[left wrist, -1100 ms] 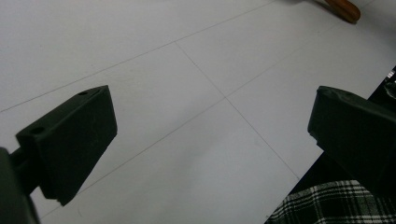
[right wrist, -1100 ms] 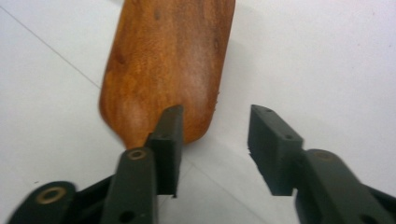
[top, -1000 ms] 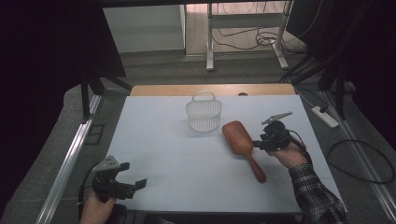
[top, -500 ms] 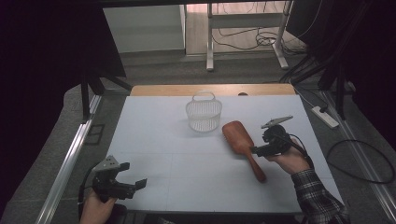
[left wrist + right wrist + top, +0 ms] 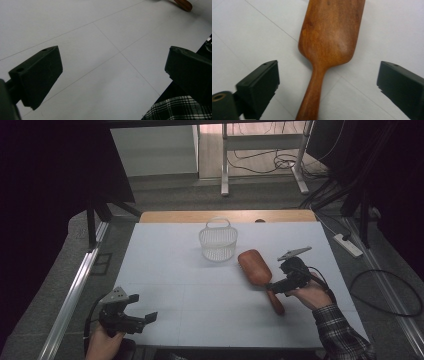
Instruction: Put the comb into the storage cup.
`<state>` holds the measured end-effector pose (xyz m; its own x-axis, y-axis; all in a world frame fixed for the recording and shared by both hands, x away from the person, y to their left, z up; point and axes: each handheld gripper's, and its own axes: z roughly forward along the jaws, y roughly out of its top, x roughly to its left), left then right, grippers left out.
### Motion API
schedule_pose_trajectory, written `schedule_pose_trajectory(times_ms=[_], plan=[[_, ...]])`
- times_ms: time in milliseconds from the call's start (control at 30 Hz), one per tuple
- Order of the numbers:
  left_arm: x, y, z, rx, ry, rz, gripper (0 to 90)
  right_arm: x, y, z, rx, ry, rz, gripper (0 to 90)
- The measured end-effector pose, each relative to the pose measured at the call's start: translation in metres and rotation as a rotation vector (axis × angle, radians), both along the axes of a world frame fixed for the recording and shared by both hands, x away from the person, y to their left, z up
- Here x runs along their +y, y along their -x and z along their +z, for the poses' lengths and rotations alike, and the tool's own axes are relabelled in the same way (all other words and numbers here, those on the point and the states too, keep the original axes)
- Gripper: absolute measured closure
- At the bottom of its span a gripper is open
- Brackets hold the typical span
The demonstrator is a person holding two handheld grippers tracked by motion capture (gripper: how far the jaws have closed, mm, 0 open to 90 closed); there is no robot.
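The right gripper point(image 5: 328, 85) has just been opening and stands wide astride the wooden brush's point(image 5: 329, 37) handle, not pressing it; the left gripper point(image 5: 113, 80), open, idles over the bare table point(image 5: 100, 50)

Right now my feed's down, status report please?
Right gripper open, jaws just widened, straddling wooden paddle handle. Left gripper open, idle. Basket clear.

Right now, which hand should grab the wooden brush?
The right. The right gripper hangs over the brush with its handle between the open jaws, which have just been opening. The left gripper sits far off at the table's near corner.
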<state>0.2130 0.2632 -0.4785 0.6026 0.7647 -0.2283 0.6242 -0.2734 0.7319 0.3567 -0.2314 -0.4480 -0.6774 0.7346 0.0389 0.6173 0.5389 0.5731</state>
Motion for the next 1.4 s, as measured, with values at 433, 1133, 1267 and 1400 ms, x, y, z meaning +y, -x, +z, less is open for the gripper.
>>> schedule_pose_trajectory(times_ms=[433, 1133, 1267, 1400], plan=[[-0.001, 0.000, 0.000, -0.002, -0.005, -0.009, 1.4, 0.006, 0.002, -0.006, 0.028, -0.039, -0.016, 0.0], [-0.001, 0.000, 0.000, -0.002, -0.006, -0.015, 1.4, 0.017, 0.003, -0.042, 0.069, 0.080, -0.040, 0.0], [-0.001, 0.000, 0.000, -0.002, -0.006, -0.017, 1.4, 0.019, 0.003, -0.046, 0.084, 0.098, -0.048, 0.0], [-0.002, 0.000, 0.000, -0.002, -0.010, -0.019, 1.4, 0.019, 0.001, -0.052, 0.103, 0.113, -0.059, 0.0]])
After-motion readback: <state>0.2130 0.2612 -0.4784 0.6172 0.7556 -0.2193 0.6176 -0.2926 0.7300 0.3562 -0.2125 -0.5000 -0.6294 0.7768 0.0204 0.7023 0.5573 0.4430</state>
